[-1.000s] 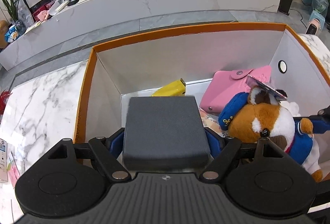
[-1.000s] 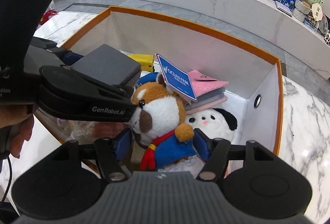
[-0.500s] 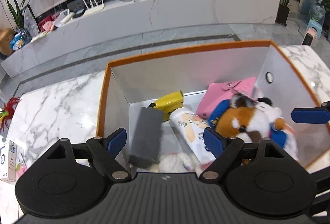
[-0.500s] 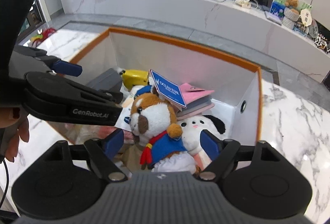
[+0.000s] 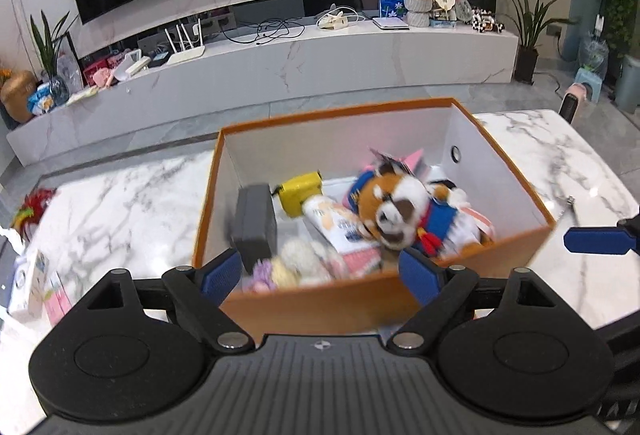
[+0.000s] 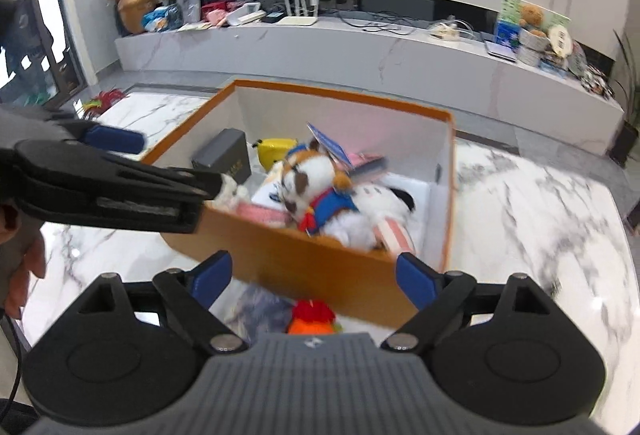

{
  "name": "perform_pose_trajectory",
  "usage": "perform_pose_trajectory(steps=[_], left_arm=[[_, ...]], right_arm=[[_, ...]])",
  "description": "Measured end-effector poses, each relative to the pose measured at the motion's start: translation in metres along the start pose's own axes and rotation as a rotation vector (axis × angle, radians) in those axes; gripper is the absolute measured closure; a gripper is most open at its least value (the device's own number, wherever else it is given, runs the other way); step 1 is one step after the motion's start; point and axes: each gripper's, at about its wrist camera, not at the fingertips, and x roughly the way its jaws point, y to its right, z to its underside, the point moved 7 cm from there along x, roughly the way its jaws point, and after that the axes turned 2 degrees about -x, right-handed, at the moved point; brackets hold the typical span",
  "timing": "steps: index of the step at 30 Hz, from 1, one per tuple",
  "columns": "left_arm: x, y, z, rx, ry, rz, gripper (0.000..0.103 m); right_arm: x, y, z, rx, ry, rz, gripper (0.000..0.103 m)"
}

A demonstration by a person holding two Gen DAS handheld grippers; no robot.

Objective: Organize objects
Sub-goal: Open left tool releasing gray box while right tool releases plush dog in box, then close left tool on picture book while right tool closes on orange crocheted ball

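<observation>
An orange box [image 5: 340,107] with white inner walls stands on the marble table. A dark grey case [image 5: 254,223] stands inside at its left, beside a yellow item [image 5: 298,191] and a white tube [image 5: 332,219]. A brown-and-white plush dog [image 5: 400,203] in blue lies at the right. My left gripper [image 5: 320,275] hovers before the near wall, its jaws opening, nothing between them. My right gripper [image 6: 313,278] is also back from the box [image 6: 340,91], jaws opening and empty. The right wrist view shows the case [image 6: 224,155], the dog [image 6: 316,179] and a white plush [image 6: 384,203].
A red and orange toy [image 6: 314,315] lies on the table [image 6: 520,215] just under my right gripper. Small cartons [image 5: 32,283] sit at the table's left edge, a feathery toy [image 5: 30,207] beyond them. A long marble bench [image 5: 280,63] runs behind.
The left gripper let go of the grey case, which now stands in the box. The right jaws spread away from the plush dog. Both grippers drew back and up, out of the box.
</observation>
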Motion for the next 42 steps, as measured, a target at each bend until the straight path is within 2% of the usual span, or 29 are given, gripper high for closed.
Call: perform_pose_trajectory(steps=[7,12,14,17,18,23,27,31,35,42], left_arm=[[0.011,0.018,0.056,-0.011,-0.044,0.046,0.002],[0.04,0.034,0.085,-0.01,-0.067,0.071,0.001],[0.051,0.04,0.091,-0.003,-0.07,0.086,0.001],[0.066,0.046,0.101,0.004,-0.116,0.103,0.001],[0.068,0.047,0.101,-0.003,-0.099,0.115,0.0],[0.076,0.043,0.102,-0.024,-0.088,0.123,0.0],[0.081,0.037,0.106,-0.083,-0.11,0.195,0.0],[0.089,0.041,0.109,-0.071,-0.134,0.256,0.0],[0.089,0.05,0.112,0.04,-0.167,0.21,0.0],[0.091,0.02,0.116,-0.005,-0.208,0.093,0.0]], right_arm=[[0.017,0.017,0.051,0.064,-0.063,-0.017,0.013],[0.034,0.02,0.071,-0.054,-0.136,0.085,0.012],[0.036,0.029,0.075,-0.058,-0.152,0.106,0.012],[0.035,0.045,0.08,-0.032,-0.163,0.117,0.01],[0.034,0.049,0.08,-0.018,-0.16,0.115,0.01],[0.038,0.048,0.079,0.023,-0.134,0.053,0.009],[0.047,0.036,0.078,0.03,-0.141,0.01,0.009],[0.045,0.038,0.078,0.021,-0.156,0.024,0.009],[0.044,0.043,0.082,0.046,-0.174,0.01,0.008],[0.063,0.025,0.075,0.096,-0.144,-0.024,0.008]])
